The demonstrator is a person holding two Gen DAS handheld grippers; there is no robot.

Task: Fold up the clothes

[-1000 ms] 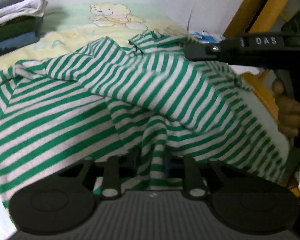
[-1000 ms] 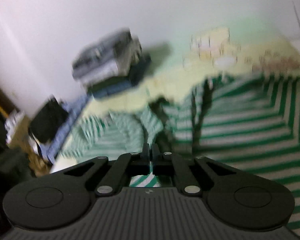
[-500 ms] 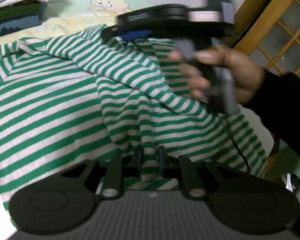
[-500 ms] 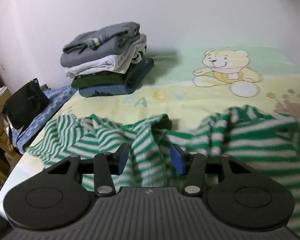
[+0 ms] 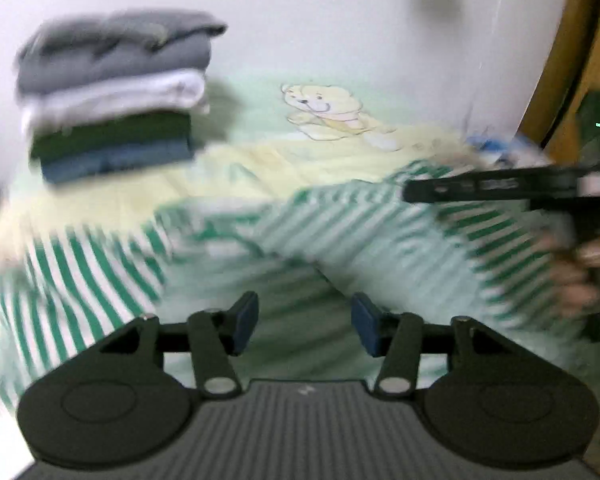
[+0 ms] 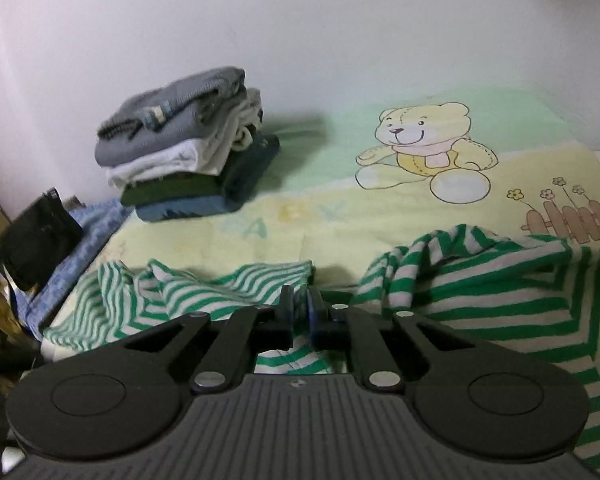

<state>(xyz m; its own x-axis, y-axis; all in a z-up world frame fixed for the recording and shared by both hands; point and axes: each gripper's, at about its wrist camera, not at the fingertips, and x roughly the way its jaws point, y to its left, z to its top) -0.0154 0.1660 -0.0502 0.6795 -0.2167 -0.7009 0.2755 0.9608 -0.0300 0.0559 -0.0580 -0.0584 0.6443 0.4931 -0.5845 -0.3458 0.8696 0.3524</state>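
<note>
A green-and-white striped shirt (image 6: 500,304) lies rumpled across the bed sheet (image 6: 340,208). My right gripper (image 6: 299,312) is closing, and its jaws pinch a fold of the shirt near the shirt's far edge. The left wrist view is blurred by motion. There my left gripper (image 5: 305,326) hovers over the shirt (image 5: 100,272) with its jaws opening and nothing between the blue pads (image 5: 246,322). At the right of that view a hand (image 5: 580,276) holds the right gripper (image 5: 416,191) over the shirt.
A stack of folded clothes (image 6: 184,148) stands at the back left of the bed, against the white wall. A black bag (image 6: 36,236) and a blue cloth (image 6: 88,236) lie off the bed's left side. A wooden door frame (image 5: 572,52) rises at the right.
My left gripper has let go of the shirt fold, opened and pulled back and up. My right gripper, open half a second ago, has closed on the shirt.
</note>
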